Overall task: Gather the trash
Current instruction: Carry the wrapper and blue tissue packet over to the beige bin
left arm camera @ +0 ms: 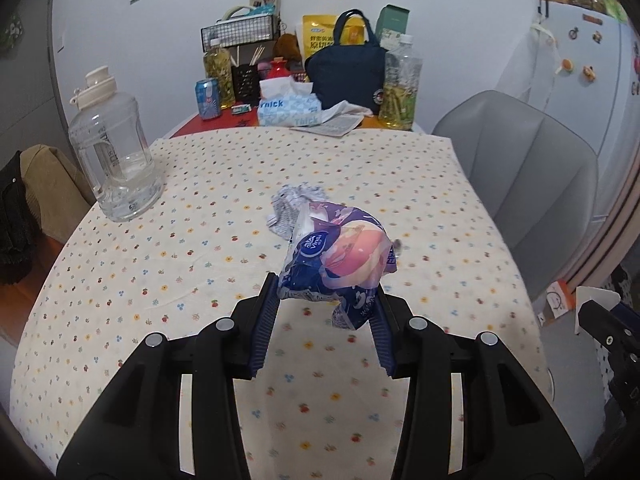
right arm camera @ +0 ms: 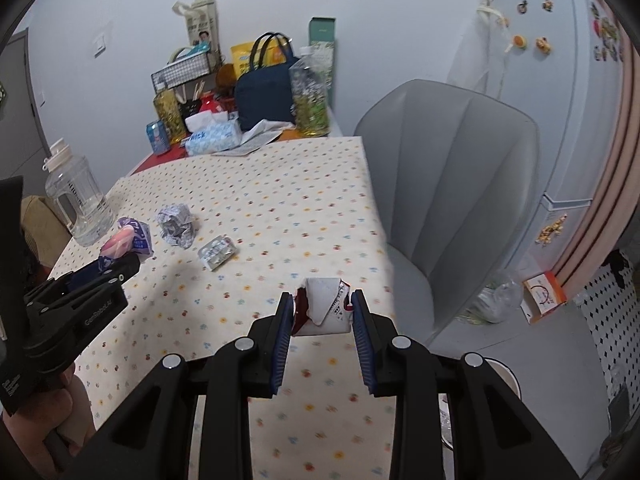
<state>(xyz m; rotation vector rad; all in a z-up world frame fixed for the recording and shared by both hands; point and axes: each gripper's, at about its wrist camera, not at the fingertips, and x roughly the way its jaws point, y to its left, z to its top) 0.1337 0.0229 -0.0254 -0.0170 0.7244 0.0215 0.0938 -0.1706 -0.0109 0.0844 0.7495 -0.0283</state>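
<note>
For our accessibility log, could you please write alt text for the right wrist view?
The right tongs grip a crumpled white-and-red wrapper above a floral tablecloth. Left, the other tongs hold a purple tissue packet; crumpled paper and a blister pack remain.

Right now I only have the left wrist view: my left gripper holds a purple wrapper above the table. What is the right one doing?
Observer: The right gripper is shut on a white and red carton scrap, held near the table's right edge.
Operator: Any trash left that I cannot see behind the wrapper?
Observer: Yes, a blister pack lies flat on the tablecloth, just right of the crumpled paper ball.
Operator: Are those two touching?
Observer: No, a strip of tablecloth shows between them.
Operator: Anything on the floor?
Observer: An orange and white box sits on the floor by the grey chair.
</note>
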